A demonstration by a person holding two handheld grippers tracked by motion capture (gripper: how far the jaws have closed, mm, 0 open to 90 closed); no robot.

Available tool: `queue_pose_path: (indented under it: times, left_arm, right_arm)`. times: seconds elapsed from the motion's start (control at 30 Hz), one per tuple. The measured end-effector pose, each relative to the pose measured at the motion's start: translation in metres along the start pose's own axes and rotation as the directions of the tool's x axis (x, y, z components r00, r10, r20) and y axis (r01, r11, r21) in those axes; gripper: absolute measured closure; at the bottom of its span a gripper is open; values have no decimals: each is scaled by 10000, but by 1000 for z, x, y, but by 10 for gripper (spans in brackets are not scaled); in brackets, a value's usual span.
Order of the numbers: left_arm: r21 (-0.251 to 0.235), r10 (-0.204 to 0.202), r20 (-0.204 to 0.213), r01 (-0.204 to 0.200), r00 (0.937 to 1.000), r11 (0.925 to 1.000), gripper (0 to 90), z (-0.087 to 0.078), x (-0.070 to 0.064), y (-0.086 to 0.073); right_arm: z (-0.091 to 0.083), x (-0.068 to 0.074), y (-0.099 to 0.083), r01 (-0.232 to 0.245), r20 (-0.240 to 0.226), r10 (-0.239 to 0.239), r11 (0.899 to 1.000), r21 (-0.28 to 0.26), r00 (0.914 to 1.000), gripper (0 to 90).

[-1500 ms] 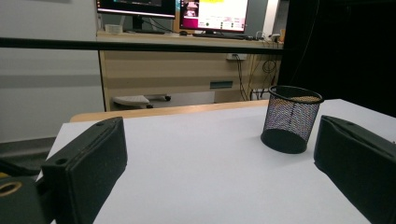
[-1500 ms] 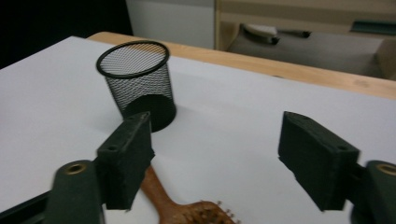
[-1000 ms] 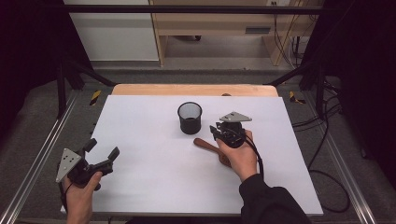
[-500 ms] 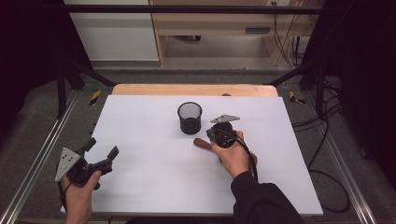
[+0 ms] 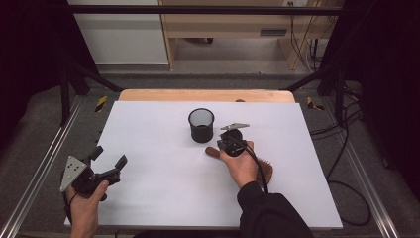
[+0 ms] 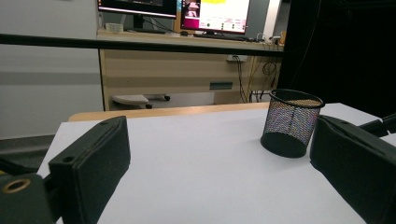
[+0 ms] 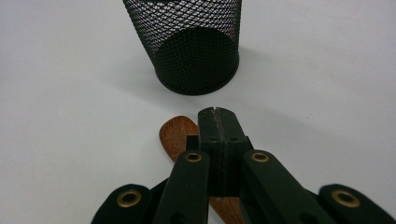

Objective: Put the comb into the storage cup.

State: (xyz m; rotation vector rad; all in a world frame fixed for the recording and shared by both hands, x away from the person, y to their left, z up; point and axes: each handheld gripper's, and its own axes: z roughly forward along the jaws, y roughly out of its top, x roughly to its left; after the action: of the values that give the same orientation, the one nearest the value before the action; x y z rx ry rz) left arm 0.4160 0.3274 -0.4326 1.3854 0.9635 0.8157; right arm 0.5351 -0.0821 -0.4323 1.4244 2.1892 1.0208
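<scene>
Right gripper [image 7: 218, 116]: jaws pressed together with no gap, poised directly over the wooden handle of the hairbrush [image 7: 177, 133]; whether the handle is pinched cannot be told. In the high view the hairbrush [image 5: 264, 171] lies on the white table [image 5: 148, 129], handle end pointing toward the black mesh cup [image 5: 201, 125], which stands upright just beyond. Left gripper [image 5: 106, 162]: jaws spread wide, empty, held near the table's front left corner, well apart from the brush. No legible brand, label or writing on any item.
</scene>
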Motion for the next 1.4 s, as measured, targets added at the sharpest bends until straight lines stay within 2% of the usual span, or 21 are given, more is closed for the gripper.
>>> queue_pose_path:
  times: [0.13,0.23,0.6,0.67,1.17,1.4]
  left_arm:
    - [57,4,40,-4,10000,10000,53,1,1,0]
    - [53,15,47,-16,10000,10000,53,1,0,0]
    - [65,66,61,-66,10000,10000,54,2,-1,0]
    - [76,74,79,-74,9999,9999,54,2,-1,0]
    - [29,47,32,-47,10000,10000,55,1,0,1]
    - [53,49,28,-49,10000,10000,56,1,0,0]
  right_arm:
    - [11,4,0,-112,138,105,9985,536,9999,900]
    - [18,5,-1,-163,224,147,9973,719,9996,900]
    - [27,2,-2,-364,580,321,9966,744,9978,900]
    - [26,2,-2,-236,668,184,9967,780,9976,900]
    - [33,-1,-4,-421,739,362,9959,796,9966,900]
    - [40,-1,-5,-496,747,417,9931,1067,9963,900]
